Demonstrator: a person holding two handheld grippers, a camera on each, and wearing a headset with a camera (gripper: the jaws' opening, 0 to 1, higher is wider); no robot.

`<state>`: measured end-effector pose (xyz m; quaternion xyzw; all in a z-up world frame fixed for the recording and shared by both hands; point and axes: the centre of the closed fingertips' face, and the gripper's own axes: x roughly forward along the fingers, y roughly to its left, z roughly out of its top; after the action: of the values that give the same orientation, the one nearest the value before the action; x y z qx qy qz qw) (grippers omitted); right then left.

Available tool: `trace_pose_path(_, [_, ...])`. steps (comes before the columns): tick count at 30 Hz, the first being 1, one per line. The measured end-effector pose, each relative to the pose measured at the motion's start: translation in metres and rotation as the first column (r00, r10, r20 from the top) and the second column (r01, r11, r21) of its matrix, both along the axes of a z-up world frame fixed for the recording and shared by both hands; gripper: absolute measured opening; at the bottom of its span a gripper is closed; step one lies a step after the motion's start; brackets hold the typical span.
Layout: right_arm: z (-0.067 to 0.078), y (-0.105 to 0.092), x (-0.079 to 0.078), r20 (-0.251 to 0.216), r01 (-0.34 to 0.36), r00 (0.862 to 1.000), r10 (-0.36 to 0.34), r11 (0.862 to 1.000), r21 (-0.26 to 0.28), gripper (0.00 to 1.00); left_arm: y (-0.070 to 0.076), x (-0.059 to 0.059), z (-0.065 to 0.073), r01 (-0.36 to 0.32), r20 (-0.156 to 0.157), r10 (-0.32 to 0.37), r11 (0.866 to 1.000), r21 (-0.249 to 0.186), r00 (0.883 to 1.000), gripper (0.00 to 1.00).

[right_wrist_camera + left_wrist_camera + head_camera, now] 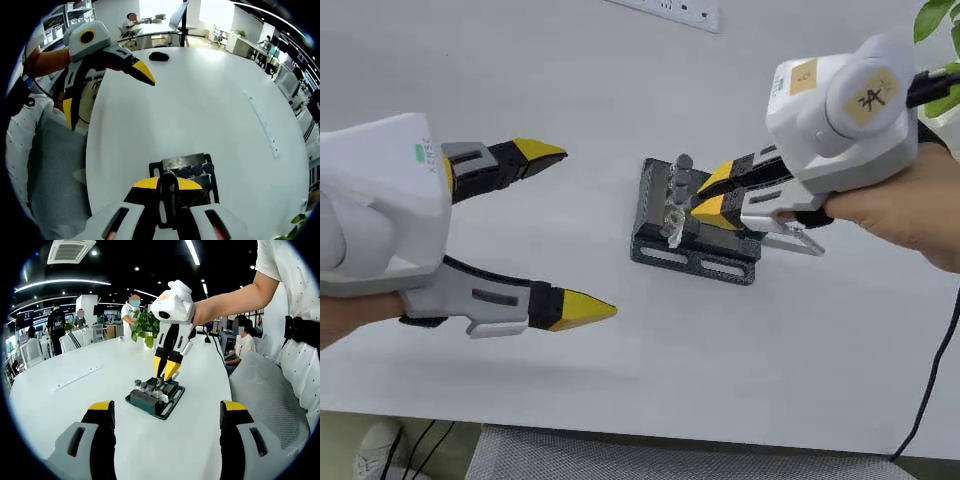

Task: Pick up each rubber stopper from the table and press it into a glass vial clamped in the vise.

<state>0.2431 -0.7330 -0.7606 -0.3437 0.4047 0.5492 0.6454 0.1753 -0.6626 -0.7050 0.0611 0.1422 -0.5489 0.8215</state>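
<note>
The left tongs [585, 230] hang wide open and empty above the white desk [620, 80], well apart from the vise [695, 262]. The vise holds a row of glass vials [672, 225], several already capped in grey. Above it, the right tongs [700, 198] are pinched onto a dark grey rubber stopper [167, 182].

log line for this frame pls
left gripper open, apart from vise | right gripper shut on stopper, above vise
</note>
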Motion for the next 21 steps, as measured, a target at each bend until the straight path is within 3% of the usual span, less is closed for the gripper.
trace_pose_path(8, [-0.014, 0.002, 0.002, -0.012, -0.040, 0.999, 0.039, 0.997, -0.061, 0.06, 0.004, -0.002, -0.007, -0.002, -0.001, 0.002, 1.000, 0.017, 1.000, 0.90])
trace_pose_path(21, [-0.020, 0.003, 0.000, -0.029, -0.082, 0.996, 0.079, 0.990, -0.111, 0.06, 0.008, -0.001, -0.006, -0.015, -0.005, 0.015, 1.000, -0.012, 1.000, 0.90])
